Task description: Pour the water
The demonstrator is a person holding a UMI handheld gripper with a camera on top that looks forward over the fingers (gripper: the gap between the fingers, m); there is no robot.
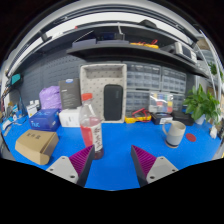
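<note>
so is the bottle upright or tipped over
Upright. The bottle stands on its base on the blue table, cap at the top, just ahead of the open tool's left finger.

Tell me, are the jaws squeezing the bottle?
No, the open gripper is empty; the bottle stands on the blue table just ahead of it.

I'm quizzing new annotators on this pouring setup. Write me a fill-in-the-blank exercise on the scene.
1. The bottle stands upright on a table whose top is ____ in colour.
2. The bottle is nearest the gripper's ____ finger.
3. The gripper's fingers are ____, holding nothing.
4. Beyond the right finger stands a white ____ with a handle.

Missing words: blue; left; open; mug
</note>
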